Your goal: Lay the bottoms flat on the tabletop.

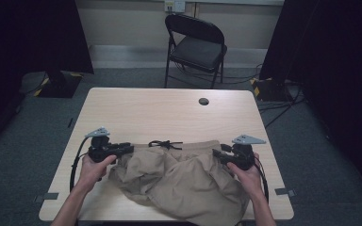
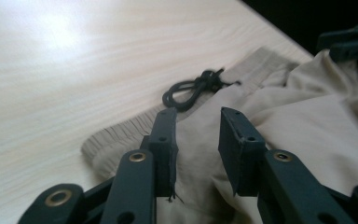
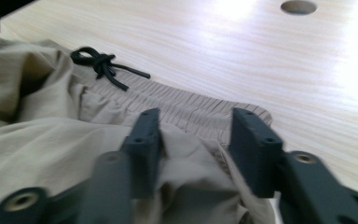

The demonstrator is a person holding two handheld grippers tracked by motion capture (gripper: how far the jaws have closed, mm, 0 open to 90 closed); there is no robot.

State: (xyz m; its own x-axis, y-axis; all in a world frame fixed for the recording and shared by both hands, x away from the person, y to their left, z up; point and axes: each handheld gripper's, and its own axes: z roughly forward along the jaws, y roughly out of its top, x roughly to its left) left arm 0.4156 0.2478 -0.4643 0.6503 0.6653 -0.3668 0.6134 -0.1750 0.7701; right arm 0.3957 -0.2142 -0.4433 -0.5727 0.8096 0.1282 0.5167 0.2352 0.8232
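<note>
1 pair of khaki shorts [image 1: 184, 181]: crumpled, lying on the near half of the table [image 1: 169, 113], ribbed waistband toward the far side, 1 corner hanging over the near edge. Black drawstring [image 1: 166, 144]: knotted, resting at the waistband's middle.

Left gripper [image 1: 128, 149]: at the shorts' left end, jaws narrowly parted with cloth between them; whether the pads press on it cannot be told. Right gripper [image 1: 217, 154]: at the shorts' right end, jaws half apart, cloth bunched between them, grip likewise uncertain.

1 round hole [image 1: 203, 101] in the table, far right. 1 black folding chair [image 1: 195, 47] beyond the table.
</note>
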